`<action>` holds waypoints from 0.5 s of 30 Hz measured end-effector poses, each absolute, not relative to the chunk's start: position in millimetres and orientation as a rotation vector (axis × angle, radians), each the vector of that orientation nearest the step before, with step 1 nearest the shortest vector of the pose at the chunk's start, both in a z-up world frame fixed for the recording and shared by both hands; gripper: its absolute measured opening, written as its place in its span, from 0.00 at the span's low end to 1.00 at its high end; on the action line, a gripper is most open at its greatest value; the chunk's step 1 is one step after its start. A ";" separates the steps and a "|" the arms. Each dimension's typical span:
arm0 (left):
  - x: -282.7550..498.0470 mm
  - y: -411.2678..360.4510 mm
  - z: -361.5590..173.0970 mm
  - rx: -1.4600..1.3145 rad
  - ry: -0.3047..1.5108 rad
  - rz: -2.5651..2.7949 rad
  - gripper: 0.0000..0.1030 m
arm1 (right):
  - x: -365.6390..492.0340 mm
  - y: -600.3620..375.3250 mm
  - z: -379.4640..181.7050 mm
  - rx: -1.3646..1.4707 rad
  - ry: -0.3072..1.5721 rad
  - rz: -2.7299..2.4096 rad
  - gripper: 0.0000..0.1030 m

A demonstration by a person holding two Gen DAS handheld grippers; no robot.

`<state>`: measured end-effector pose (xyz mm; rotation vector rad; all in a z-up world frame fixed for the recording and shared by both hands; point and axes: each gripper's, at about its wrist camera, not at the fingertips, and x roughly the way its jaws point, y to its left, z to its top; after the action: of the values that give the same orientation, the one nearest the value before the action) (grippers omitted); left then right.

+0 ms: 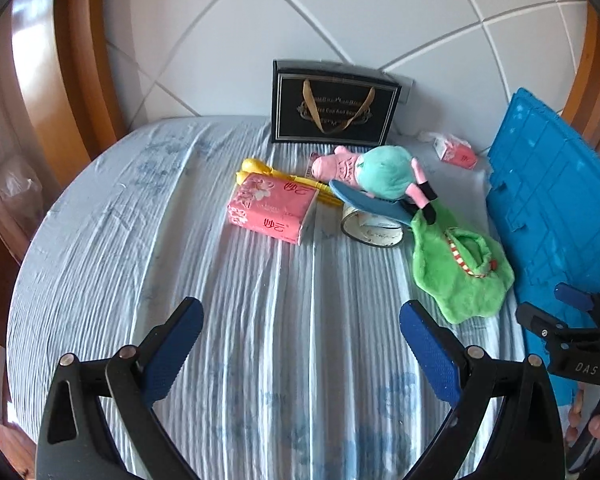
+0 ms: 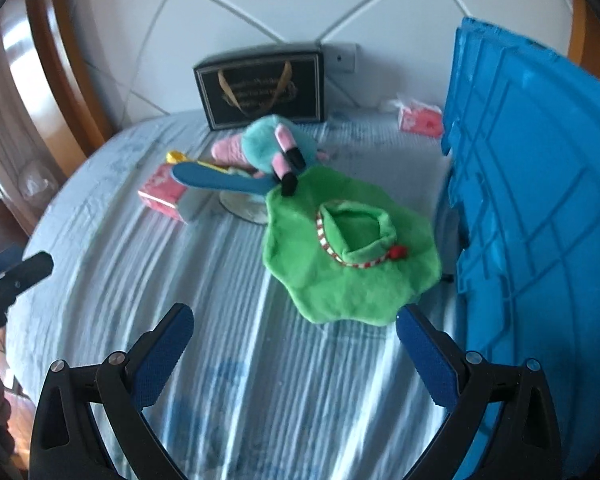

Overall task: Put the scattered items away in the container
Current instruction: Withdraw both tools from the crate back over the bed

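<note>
— Right wrist view first: which of your two is closer to the green plush hat [image 2: 350, 258]?

— My right gripper [image 2: 294, 334]. Its jaws stand wide apart with nothing between them, and the hat lies on the bed [image 2: 112, 240] just ahead, slightly right of centre, its near edge close to my right fingertip.

— And the left?

— My left gripper [image 1: 300, 330] is spread open and empty too, but from there the hat [image 1: 462, 262] sits off to the right, beyond my right-hand finger. I'd judge the right one better placed.

— Where does it go?

— The blue crate [image 2: 540, 200] stands right beside the hat, on its right, so the carry should be short.

— Anything crowding it?

— The pig plush toy [image 2: 274, 150] rests its foot on the hat's far edge. The pink tissue pack [image 1: 272, 210] lies farther left, nearer my left gripper.
</note>
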<state>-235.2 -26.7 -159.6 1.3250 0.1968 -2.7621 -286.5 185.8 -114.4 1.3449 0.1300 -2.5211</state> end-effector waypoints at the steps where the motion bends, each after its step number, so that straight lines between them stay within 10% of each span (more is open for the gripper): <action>1: -242.0 -29.4 -162.7 1.335 0.184 -2.760 0.97 | -291.2 185.7 -117.5 1.356 0.137 -2.529 1.00; 15: -359.1 -87.5 -222.6 1.506 0.187 -2.671 0.97 | -372.0 148.3 -145.6 1.440 0.044 -2.584 0.99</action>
<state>-359.1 -87.5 -222.6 1.5060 0.1873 -2.6713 -372.0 148.3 -145.6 1.4400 0.0437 -2.5845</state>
